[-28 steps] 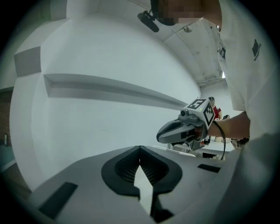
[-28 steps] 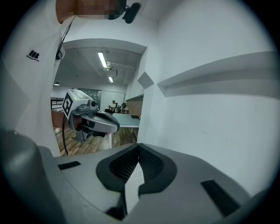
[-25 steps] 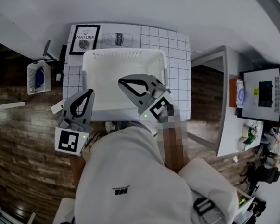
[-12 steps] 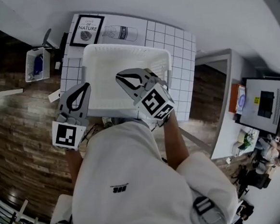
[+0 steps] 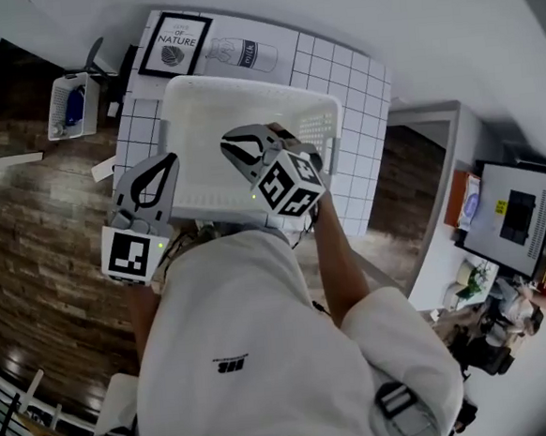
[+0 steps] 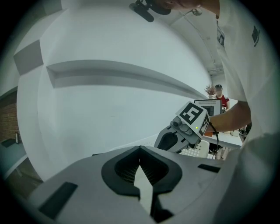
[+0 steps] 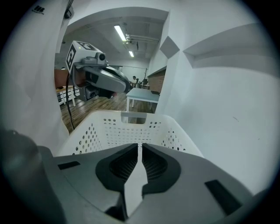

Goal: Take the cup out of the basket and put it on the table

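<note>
A white perforated basket (image 5: 198, 105) stands on the white grid-patterned table (image 5: 357, 83). No cup shows in any view; my jaws hide the basket's floor in the right gripper view. My right gripper (image 5: 229, 143) hangs over the basket's middle, jaws shut with nothing between them, pointing along the basket (image 7: 131, 124) toward its far handle. My left gripper (image 5: 167, 160) hovers at the basket's near left corner, also shut and empty, facing a bare white wall. Each gripper sees the other: the right gripper (image 6: 186, 129) in the left gripper view, the left gripper (image 7: 103, 78) in the right gripper view.
A framed print (image 5: 176, 43) and a bottle lying on its side (image 5: 241, 55) sit at the table's far end. A small white bin (image 5: 68, 106) stands on the wooden floor to the left. A grey counter (image 5: 441, 199) with a boxy device (image 5: 513, 217) is at the right.
My right gripper has shifted a little left and further over the basket, its marker cube turning toward the camera. The left gripper has hardly moved.
</note>
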Demonstrator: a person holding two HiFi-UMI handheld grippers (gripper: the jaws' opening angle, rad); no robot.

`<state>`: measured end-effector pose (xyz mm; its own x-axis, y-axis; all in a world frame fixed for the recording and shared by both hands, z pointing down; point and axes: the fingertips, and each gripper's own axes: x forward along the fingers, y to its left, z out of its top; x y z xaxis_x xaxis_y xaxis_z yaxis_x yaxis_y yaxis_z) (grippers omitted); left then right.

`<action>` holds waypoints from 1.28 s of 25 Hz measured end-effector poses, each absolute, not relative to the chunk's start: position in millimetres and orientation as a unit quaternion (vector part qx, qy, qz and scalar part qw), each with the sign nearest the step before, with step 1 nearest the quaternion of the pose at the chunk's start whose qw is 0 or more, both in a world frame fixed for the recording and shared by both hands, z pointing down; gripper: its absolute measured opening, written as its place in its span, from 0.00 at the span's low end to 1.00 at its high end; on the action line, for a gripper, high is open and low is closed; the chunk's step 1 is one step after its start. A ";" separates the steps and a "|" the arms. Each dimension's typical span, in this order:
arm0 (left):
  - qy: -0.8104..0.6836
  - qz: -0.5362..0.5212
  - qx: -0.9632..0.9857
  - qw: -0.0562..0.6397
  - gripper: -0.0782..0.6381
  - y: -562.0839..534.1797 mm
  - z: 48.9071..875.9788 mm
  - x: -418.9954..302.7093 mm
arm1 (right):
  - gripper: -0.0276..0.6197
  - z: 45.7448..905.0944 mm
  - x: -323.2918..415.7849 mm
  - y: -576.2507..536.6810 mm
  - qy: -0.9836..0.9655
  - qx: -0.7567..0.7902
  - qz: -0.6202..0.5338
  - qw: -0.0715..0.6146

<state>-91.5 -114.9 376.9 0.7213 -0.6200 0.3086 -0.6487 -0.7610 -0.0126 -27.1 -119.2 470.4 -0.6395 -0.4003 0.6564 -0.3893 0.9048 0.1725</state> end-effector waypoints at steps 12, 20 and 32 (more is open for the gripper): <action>-0.344 0.178 0.921 0.048 0.12 -115.6 392.2 -89.9 | 0.11 514.6 -37.7 -121.4 -0.892 0.154 -0.032 0.424; -0.349 0.190 0.916 0.052 0.12 -114.9 398.2 -90.8 | 0.18 551.0 -40.7 -117.6 -0.862 0.098 -0.075 0.491; -0.351 0.192 0.915 0.057 0.12 -117.9 402.8 -92.6 | 0.24 587.3 -46.0 -111.9 -0.832 0.043 -0.104 0.543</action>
<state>-92.6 -117.9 402.8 0.6797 -0.6203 0.3914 -0.6639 -0.7472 -0.0312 -46.0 -111.9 587.3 -0.4072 -0.1844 0.8945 0.0405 0.9748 0.2194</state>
